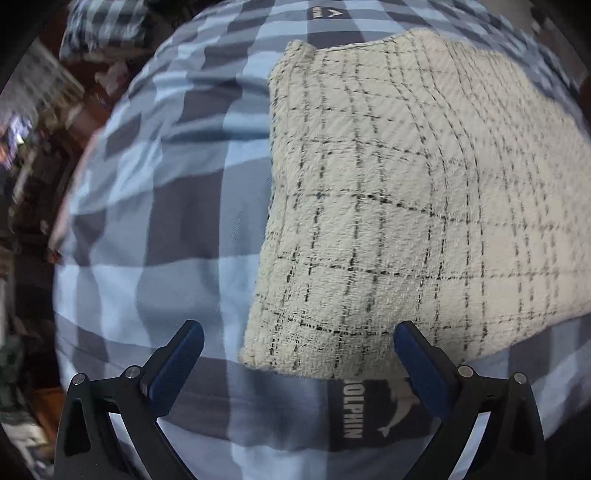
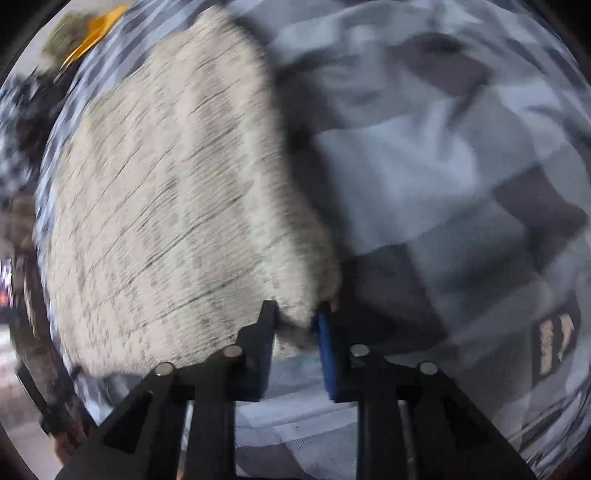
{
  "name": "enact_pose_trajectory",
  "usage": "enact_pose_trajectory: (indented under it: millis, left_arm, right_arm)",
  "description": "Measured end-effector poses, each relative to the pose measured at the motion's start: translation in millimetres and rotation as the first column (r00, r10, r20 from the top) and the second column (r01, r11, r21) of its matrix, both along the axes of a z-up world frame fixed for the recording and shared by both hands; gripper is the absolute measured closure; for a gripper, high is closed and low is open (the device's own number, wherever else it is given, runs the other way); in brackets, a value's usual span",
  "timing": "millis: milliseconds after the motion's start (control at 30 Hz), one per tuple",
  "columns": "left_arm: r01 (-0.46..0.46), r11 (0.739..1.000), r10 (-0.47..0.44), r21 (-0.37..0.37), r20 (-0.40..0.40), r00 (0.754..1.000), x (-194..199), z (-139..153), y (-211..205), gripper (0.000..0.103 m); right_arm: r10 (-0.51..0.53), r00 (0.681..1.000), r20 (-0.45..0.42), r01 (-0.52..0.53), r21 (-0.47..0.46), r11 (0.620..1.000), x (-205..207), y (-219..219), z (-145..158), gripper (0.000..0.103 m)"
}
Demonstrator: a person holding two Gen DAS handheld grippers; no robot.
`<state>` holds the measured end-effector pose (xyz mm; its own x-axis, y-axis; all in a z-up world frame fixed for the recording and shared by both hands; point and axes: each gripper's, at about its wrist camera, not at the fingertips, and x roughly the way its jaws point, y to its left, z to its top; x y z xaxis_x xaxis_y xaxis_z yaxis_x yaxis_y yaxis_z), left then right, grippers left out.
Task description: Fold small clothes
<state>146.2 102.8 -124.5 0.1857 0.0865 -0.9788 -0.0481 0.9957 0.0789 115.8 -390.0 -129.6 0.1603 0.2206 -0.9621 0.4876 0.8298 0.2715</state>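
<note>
A cream woven garment (image 1: 399, 206) with a thin black grid pattern lies on a blue and grey checked bedspread (image 1: 166, 206). My left gripper (image 1: 295, 343) is open wide and empty, its fingers straddling the garment's near left corner from just above. In the right wrist view the same garment (image 2: 166, 206) is blurred and lifted at one corner. My right gripper (image 2: 295, 325) is shut on that near corner, the cloth pinched between the blue pads.
The checked bedspread (image 2: 443, 184) is wrinkled, with a black DOLPHIN label (image 1: 354, 410) near the left gripper. Dark cluttered furniture (image 1: 33, 155) stands past the bed's left edge. An orange object (image 2: 92, 33) shows at the far top left of the right wrist view.
</note>
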Motion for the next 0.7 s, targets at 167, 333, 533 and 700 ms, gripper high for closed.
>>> enact_pose_trajectory:
  millis: [167, 333, 533, 700]
  left_arm:
    - [-0.072, 0.995, 0.068, 0.063, 0.063, 0.996, -2, 25, 15, 0.000]
    - [-0.073, 0.996, 0.076, -0.046, 0.055, 0.996, -13, 40, 20, 0.000]
    - [-0.126, 0.981, 0.121, -0.147, -0.046, 0.992, -35, 25, 16, 0.000]
    - [-0.200, 0.940, 0.162, -0.276, -0.154, 0.975, -39, 3, 21, 0.000]
  right_arm:
    - [-0.187, 0.981, 0.057, 0.191, -0.078, 0.978, -35, -8, 35, 0.049]
    - [-0.237, 0.971, 0.004, 0.225, 0.297, 0.928, -46, 10, 10, 0.019]
    - [-0.291, 0.956, -0.025, 0.270, 0.453, 0.849, -41, 13, -9, 0.019]
    - [-0.295, 0.955, -0.015, 0.269, 0.458, 0.847, -35, 5, -8, 0.019]
